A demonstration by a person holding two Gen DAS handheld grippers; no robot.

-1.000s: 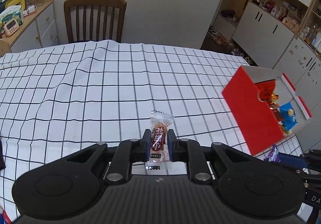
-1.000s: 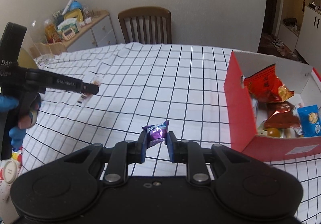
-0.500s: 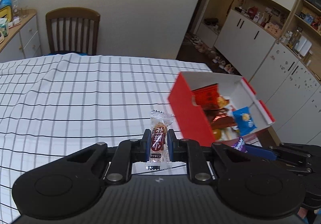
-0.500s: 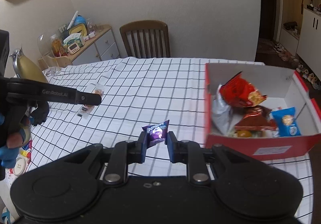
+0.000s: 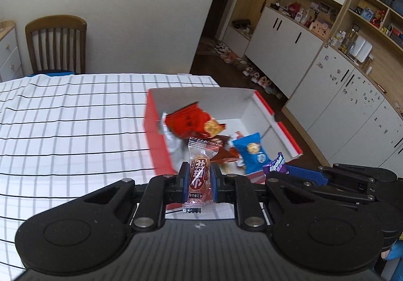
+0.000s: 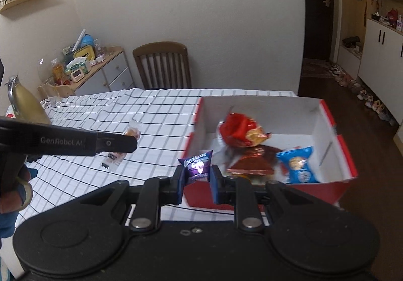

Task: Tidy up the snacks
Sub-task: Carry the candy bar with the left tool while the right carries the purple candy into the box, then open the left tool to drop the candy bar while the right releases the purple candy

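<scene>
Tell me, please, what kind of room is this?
Most likely a home dining area by the entrance: a table with a checked cloth, a wooden chair, white cabinets with household clutter, and shoes on the floor beside a door.

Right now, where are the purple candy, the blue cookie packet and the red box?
purple candy (image 6: 197, 164), right wrist view, wrapper front.
blue cookie packet (image 6: 298, 164), right wrist view, packet middle.
red box (image 6: 338, 147), right wrist view, right wall.
</scene>
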